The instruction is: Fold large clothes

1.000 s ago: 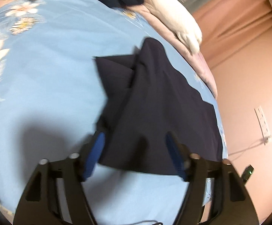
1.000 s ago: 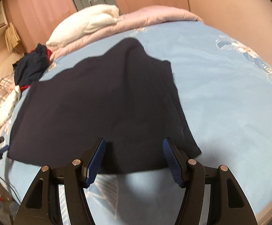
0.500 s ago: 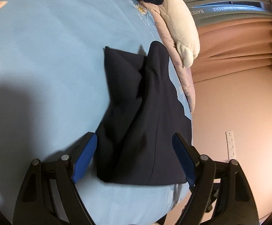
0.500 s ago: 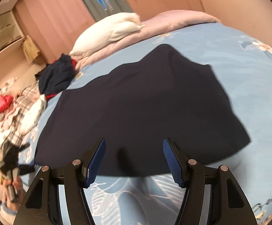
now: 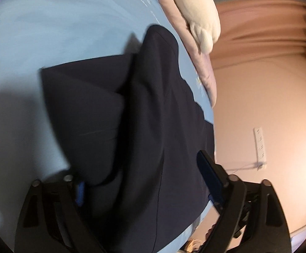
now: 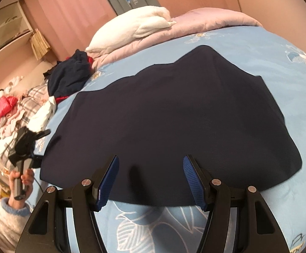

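1. Right claw [image 6: 150, 181]: black frame w/ triangular cut-outs, silver screws, blue ribbed pads.
2. Left claw [image 5: 146, 186]: same black frame, silver screws, blue pads.
3. Sleeve [image 6: 3, 221]: fluffy white, light-blue cuff.

Warm dim indoor light, motion-blurred left view, sharper right view, fisheye-curved dark edges.

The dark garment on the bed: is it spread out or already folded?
Partly folded: the dark navy garment lies flat on the blue floral sheet, one layer overlapping another.
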